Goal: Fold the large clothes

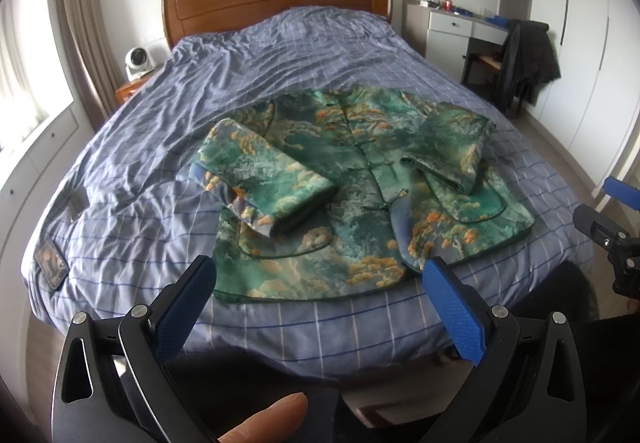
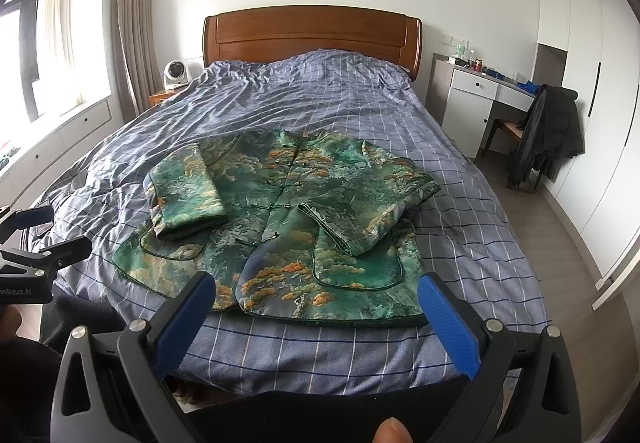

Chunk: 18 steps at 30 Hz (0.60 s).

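A green jacket [image 1: 360, 171] with an orange cloud pattern lies face up on the bed [image 1: 200, 115], hem toward me, both sleeves folded inward over its front. In the right wrist view the same jacket [image 2: 288, 211] fills the near half of the bed [image 2: 340, 95]. My left gripper [image 1: 320, 275] hovers open just short of the hem, nothing between its blue pads. My right gripper [image 2: 316, 293] is likewise open above the hem's near edge, holding nothing. The right gripper also shows at the edge of the left wrist view [image 1: 596, 203], and the left gripper shows in the right wrist view [image 2: 60, 231].
The bed has a blue checked cover and a wooden headboard [image 2: 312, 35]. A small white fan [image 2: 175, 73] sits on a nightstand at the left. A white desk [image 2: 476, 99] and a chair draped with dark clothes [image 2: 548, 131] stand at the right, by white wardrobes. A fingertip [image 1: 272, 419] shows below.
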### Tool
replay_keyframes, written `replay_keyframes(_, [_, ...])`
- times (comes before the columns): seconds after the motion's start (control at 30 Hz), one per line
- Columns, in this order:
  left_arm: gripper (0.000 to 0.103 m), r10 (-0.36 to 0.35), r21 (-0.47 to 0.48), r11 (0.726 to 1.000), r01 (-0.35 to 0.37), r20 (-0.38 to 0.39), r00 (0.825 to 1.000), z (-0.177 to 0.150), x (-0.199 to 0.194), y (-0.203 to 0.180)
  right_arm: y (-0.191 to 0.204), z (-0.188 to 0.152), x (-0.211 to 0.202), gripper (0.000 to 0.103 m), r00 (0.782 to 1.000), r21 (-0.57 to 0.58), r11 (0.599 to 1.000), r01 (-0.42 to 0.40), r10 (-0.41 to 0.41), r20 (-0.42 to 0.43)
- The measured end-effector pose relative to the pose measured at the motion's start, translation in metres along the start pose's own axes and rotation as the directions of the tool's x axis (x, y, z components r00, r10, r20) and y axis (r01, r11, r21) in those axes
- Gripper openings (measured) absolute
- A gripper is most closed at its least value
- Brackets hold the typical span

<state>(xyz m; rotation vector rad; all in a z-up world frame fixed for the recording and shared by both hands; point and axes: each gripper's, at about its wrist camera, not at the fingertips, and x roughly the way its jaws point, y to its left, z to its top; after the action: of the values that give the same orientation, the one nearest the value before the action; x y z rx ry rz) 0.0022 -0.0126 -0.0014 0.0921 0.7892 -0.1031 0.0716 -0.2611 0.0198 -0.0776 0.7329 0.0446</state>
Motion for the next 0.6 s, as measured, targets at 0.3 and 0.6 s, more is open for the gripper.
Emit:
replay_keyframes(0.3, [0.103, 0.0, -0.001, 1.0, 0.0, 0.001, 1.0, -0.0003, 0.0001, 0.0012, 0.0032, -0.0022, 0.0013, 0.103, 1.0, 0.0, 1.0, -0.003, 0.003, -0.004])
replay_keyframes(0.6, [0.103, -0.001, -0.002, 1.0, 0.001, 0.001, 1.0, 0.0001, 0.0001, 0.0023, 0.003, -0.0026, 0.0019, 0.103, 1.0, 0.0, 1.0, -0.003, 0.003, -0.005])
